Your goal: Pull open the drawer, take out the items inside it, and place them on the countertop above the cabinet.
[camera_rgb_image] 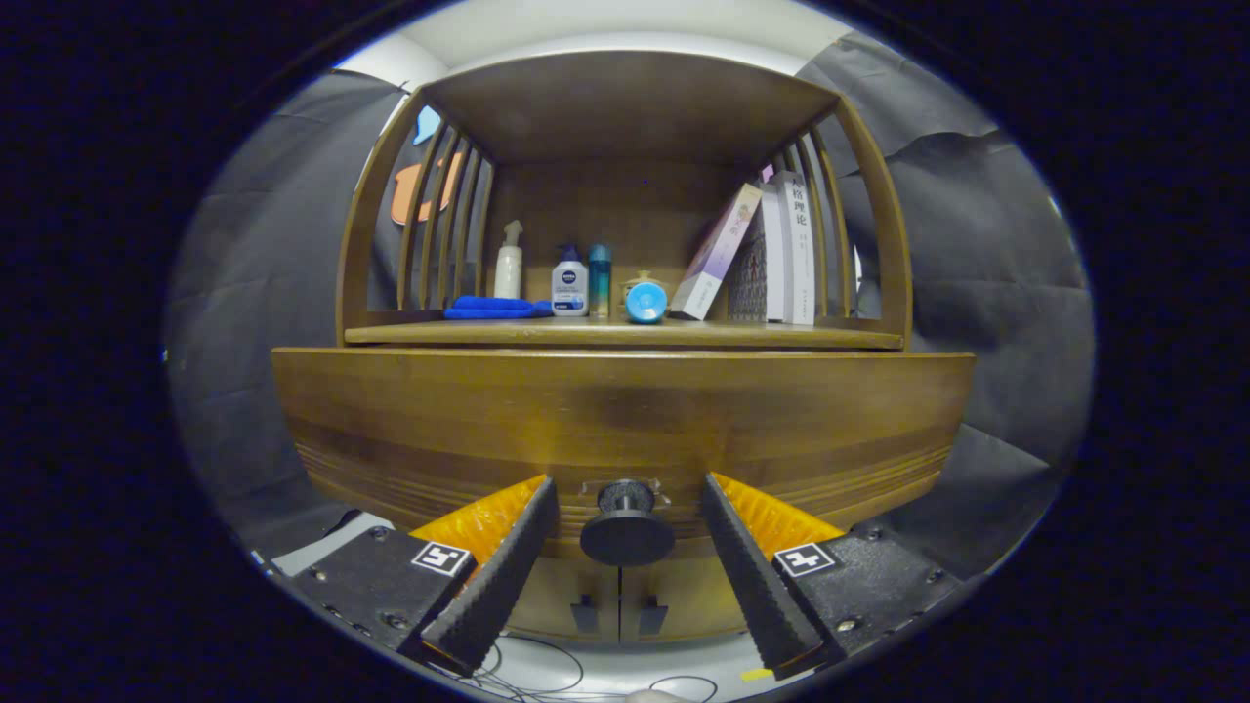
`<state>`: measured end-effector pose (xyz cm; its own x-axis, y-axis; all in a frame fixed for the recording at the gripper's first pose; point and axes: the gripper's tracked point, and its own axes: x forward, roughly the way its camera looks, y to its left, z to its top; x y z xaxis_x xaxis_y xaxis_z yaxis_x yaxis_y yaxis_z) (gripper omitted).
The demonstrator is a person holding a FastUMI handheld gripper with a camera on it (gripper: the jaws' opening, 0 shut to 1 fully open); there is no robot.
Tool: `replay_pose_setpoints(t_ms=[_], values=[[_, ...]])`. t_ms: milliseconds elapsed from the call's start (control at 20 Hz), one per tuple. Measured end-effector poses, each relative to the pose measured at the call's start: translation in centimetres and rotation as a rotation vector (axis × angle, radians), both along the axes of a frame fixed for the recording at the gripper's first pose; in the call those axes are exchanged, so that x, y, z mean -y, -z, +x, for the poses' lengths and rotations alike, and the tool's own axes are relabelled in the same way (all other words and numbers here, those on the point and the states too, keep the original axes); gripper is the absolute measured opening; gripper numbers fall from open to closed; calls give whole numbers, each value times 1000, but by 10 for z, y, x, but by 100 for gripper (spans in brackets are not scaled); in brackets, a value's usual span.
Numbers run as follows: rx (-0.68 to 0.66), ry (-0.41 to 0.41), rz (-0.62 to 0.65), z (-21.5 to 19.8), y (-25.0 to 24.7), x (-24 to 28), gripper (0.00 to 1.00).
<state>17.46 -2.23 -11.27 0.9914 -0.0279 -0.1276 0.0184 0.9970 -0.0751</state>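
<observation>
The wooden cabinet (625, 410) stood square ahead of the gripper (626, 488), its drawer (391, 430) fully shut, so nothing of what lay inside could be seen. On the countertop (410, 334) above, under a slatted wooden hutch (625, 107), sat a folded blue cloth (493, 308), a white pump bottle (508, 262) behind it, a squat white bottle with a dark cap (569, 280), a slim teal bottle (600, 278) just beside that, and a small jar with a round blue lid (645, 301) facing forward. To their right a pale book (718, 254) leaned against several upright books (786, 254). The gripper pointed level at the drawer front, its fingers (508, 547) spread wide apart, with the dark round knob (627, 527) sitting between them and touched by neither; the tips reached about as far as the knob's face, near the wood, though whether they met it could not be told. Beneath the drawer two lower doors (619, 600) with small dark pulls stayed closed. Dark cloth (977, 254) hung behind and to both sides of the cabinet, a pale ceiling showed above, and thin cables (547, 674) trailed over the light floor below.
</observation>
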Motion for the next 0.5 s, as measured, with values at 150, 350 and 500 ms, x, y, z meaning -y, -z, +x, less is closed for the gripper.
replay_pose_setpoints(t_ms=[150,350,500], values=[[8,2,13,22,0,-1,98],[24,9,8,49,-1,-3,98],[24,6,5,62,-2,-3,98]])
